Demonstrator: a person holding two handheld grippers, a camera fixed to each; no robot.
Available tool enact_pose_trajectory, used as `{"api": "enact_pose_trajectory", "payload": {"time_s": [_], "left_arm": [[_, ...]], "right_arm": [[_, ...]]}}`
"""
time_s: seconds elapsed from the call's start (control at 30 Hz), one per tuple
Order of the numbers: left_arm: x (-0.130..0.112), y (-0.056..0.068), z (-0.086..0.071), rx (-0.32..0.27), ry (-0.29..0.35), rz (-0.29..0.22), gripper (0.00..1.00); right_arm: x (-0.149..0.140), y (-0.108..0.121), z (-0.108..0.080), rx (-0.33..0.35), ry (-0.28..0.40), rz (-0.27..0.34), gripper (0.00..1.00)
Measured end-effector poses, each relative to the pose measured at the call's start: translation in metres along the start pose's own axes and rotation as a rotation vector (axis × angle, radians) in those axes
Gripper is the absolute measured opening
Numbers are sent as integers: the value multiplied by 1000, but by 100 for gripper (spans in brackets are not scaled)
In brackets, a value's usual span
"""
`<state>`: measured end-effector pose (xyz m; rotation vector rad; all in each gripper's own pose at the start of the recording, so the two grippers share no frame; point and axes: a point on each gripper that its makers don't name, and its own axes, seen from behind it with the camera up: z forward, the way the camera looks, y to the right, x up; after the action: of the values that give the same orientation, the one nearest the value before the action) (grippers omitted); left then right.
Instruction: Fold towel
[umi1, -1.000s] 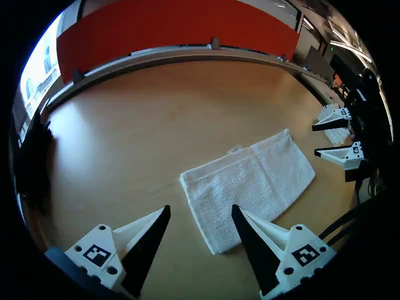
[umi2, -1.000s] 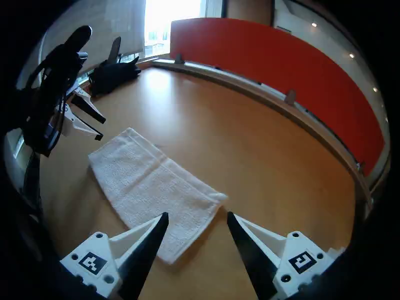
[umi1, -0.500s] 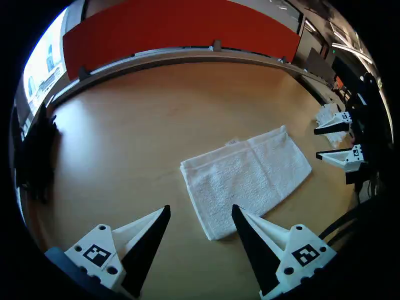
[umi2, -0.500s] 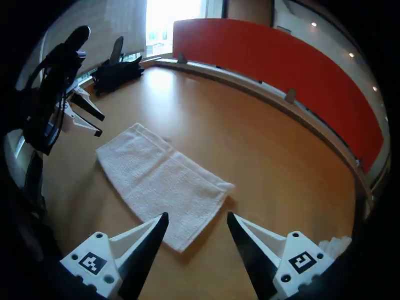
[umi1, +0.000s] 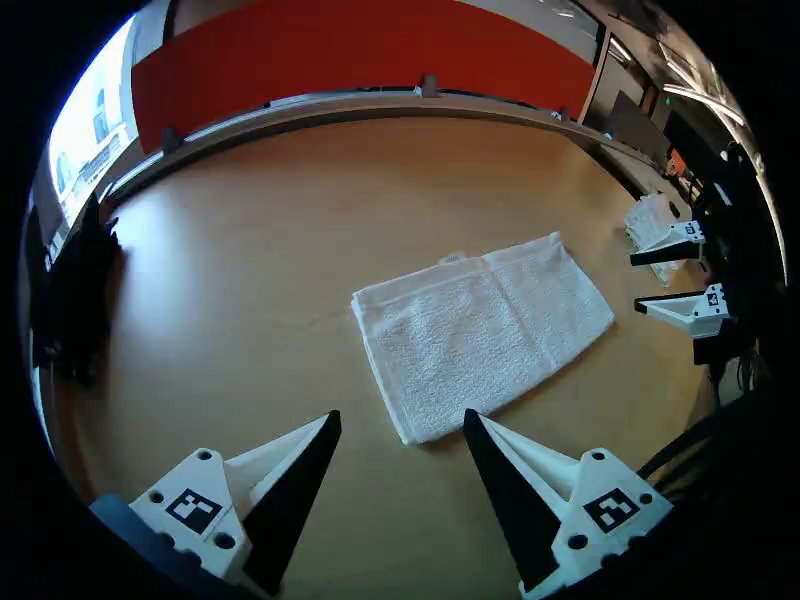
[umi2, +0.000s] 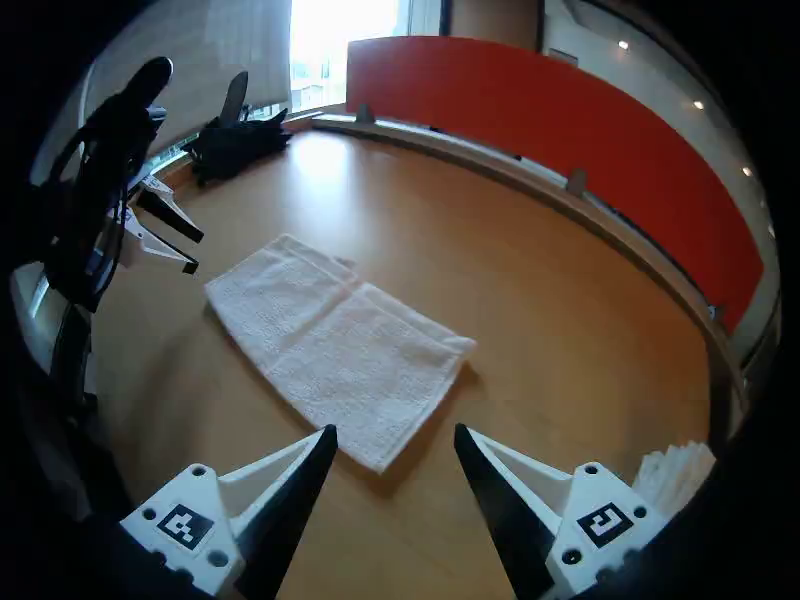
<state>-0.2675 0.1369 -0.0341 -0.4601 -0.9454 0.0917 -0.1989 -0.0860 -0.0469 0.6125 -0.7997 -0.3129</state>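
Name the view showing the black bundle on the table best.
Right gripper view: the black bundle lies whole by the window, outlined against the table. The left gripper view has it as a shadowed shape at the image edge.

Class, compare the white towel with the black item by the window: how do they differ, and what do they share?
The towel is white; the black item is dark. The towel lies flat, a neat rectangle; the black item is a lumpy heap. The towel is mid-table; the black item sits at its edge. Both rest on the wooden table.
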Motion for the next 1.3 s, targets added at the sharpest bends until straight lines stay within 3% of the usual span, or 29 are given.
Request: {"api": "enact_pose_trajectory", "payload": {"time_s": [0.37,0.9,1.3], "left_arm": [[-8,-8,-9,46,12,-39,91],[-29,-18,-33,116,41,-141,91],[-52,-24,-51,159,36,-186,91]], "right_arm": [[0,-4,1,17,-2,-12,90],[2,-12,11,54,-18,-63,90],[-16,-13,24,70,-52,-83,90]]}}
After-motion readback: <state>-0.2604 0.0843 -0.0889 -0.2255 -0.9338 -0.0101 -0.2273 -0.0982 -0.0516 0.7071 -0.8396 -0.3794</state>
